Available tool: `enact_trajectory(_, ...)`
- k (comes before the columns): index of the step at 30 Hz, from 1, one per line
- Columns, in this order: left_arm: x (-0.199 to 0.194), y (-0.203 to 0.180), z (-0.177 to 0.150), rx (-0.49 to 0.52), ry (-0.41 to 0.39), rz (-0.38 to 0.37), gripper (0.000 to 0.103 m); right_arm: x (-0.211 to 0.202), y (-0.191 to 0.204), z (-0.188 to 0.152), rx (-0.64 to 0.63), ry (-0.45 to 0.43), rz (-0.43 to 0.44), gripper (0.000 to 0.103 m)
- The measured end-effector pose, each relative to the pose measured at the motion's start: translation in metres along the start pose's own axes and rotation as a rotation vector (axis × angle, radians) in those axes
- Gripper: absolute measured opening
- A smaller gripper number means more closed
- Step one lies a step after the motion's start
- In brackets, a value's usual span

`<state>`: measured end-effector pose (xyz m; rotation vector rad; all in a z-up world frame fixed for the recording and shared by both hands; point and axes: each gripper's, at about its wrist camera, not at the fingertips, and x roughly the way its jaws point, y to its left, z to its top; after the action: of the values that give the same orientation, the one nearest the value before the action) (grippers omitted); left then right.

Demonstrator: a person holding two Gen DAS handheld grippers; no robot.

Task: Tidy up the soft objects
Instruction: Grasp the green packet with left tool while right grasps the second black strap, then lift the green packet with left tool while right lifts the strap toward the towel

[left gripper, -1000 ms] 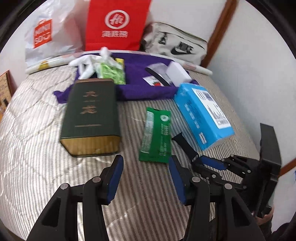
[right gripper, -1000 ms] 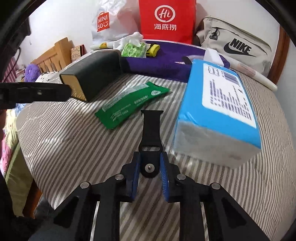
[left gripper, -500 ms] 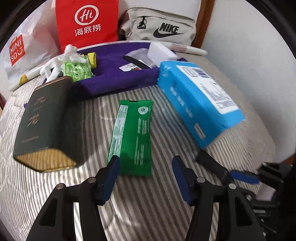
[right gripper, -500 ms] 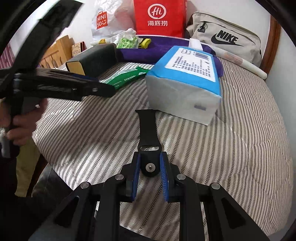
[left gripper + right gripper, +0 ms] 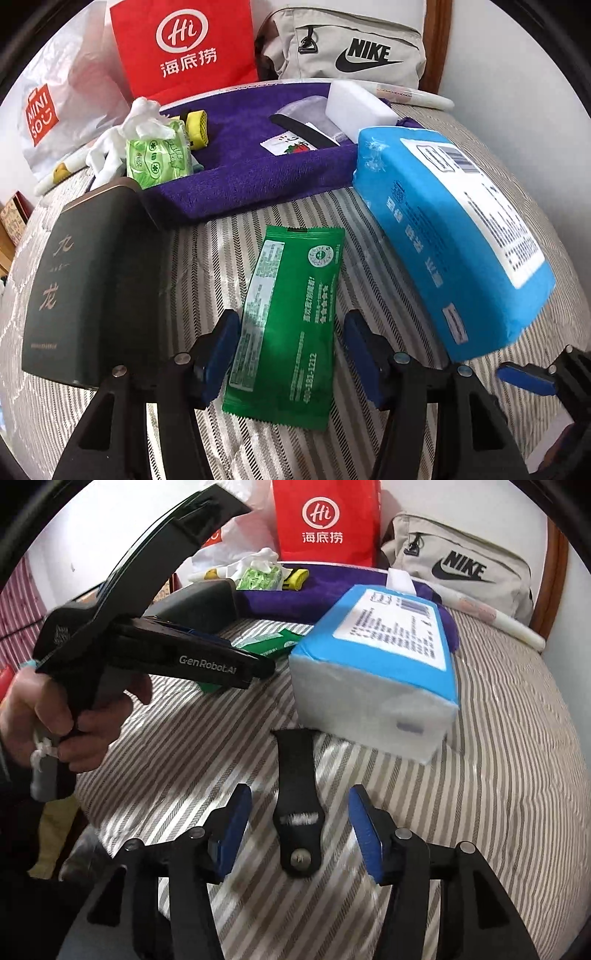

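Blue-padded fingers (image 5: 221, 341) of the left gripper (image 5: 290, 345) are spread wide, and the lower half of the green sachet (image 5: 291, 325) is straddled by them; whether the pads touch its edges cannot be told. Left of the sachet, on the striped bedcover (image 5: 207, 254), a dark green box with gold characters (image 5: 88, 280) is laid flat. Behind it a light green tissue pack (image 5: 159, 158) is seen at the edge of the purple towel (image 5: 251, 173), with a yellow item (image 5: 197, 129) and a white sponge block (image 5: 358, 109) resting on the towel. To the right, the blue tissue pack (image 5: 454, 236) is lying at an angle, just beside the sachet.

Over in the right wrist view, the right gripper (image 5: 299, 836) is held open too, its fingers (image 5: 364, 834) parted well clear of the black strap (image 5: 297, 805), which is lying flat on the bedcover between them, its far end just short of the blue tissue pack. At the back, a red paper bag (image 5: 325, 520) and a beige Nike bag (image 5: 461, 568) are propped against the wall.
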<state>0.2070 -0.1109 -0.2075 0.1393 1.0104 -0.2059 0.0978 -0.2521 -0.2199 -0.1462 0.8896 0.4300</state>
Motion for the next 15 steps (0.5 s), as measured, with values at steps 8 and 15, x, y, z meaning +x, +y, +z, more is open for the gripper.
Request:
enact_trajectory(8,-0.004,-0.003,-0.004,0.039,0.001,-0.065,0.035,0.004,0.002,0.006,-0.013,-0.014,-0.027,0.021)
enact_trajectory(15,-0.025,0.002,-0.035,0.048,0.039,-0.097,0.031,-0.001,0.001,0.001,0.001,0.014,-0.044,0.021)
